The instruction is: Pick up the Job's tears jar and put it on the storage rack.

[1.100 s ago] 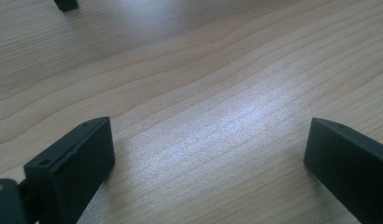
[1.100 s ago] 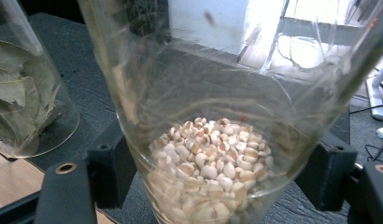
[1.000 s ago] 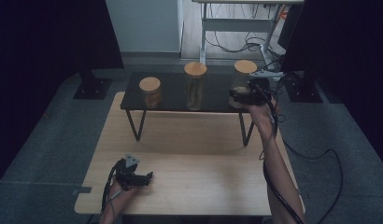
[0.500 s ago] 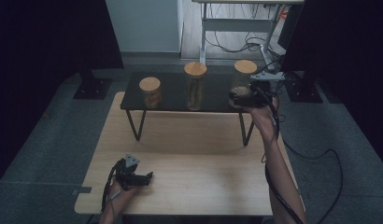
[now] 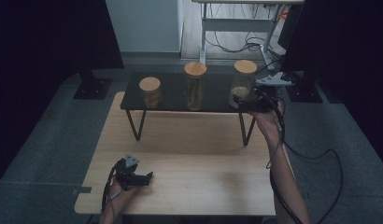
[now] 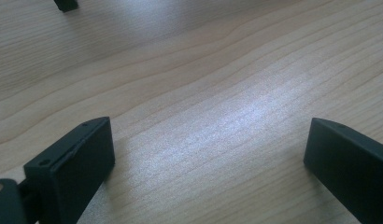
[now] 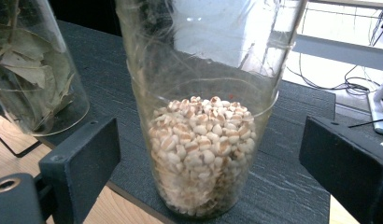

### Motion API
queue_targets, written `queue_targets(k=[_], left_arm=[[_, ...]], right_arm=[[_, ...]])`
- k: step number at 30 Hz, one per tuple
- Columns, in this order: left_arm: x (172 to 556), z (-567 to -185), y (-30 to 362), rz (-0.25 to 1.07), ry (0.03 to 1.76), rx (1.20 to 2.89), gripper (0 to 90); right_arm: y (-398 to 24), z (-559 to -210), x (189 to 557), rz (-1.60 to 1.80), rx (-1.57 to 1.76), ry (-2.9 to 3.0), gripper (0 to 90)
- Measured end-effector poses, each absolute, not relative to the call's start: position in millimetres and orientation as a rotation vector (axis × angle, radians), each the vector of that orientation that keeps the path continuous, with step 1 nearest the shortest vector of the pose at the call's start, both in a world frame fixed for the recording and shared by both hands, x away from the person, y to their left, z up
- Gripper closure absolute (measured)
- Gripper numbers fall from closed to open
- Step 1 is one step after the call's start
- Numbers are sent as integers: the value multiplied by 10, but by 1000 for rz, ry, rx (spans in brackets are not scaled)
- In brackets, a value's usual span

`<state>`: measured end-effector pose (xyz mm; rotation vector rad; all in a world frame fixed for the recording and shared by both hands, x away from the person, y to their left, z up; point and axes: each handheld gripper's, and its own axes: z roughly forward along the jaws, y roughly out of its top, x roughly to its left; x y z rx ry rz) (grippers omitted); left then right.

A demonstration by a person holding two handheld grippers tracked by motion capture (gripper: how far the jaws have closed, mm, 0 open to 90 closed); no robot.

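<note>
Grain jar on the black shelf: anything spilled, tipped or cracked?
Nothing stands out. The grain jar stands upright on the black shelf with its wooden lid on and the grains inside. The right gripper has just opened; its jaws flank the jar without touching. No spill on the shelf.

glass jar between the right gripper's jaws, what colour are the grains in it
Pale cream grains with brownish marks, best in the right gripper view.

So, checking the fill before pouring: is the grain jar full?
No, about a third full: the grains pile low in the jar, with clear glass above.
</note>
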<state>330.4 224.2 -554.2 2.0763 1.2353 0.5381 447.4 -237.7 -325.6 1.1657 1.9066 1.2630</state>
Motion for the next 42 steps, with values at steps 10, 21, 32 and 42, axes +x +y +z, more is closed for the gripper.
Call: queue_targets(k=[10,21,32,42], left_arm=[[3304,-5540,2243,537,1235,2078,16],[3304,-5541,2243,538,1235,2077,16],[3304,-5542,2242,538,1235,2075,16],[3304,-5542,2242,538,1236,2076,16]], right_arm=[[-2438,-3277,4354,1257,1161,1905,51],[-2538,-3355,4230,1257,1174,1886,48],[-2635,-3477,4093,1262,1189,1879,43],[-2707,-3604,3984,1237,1203,1884,43]])
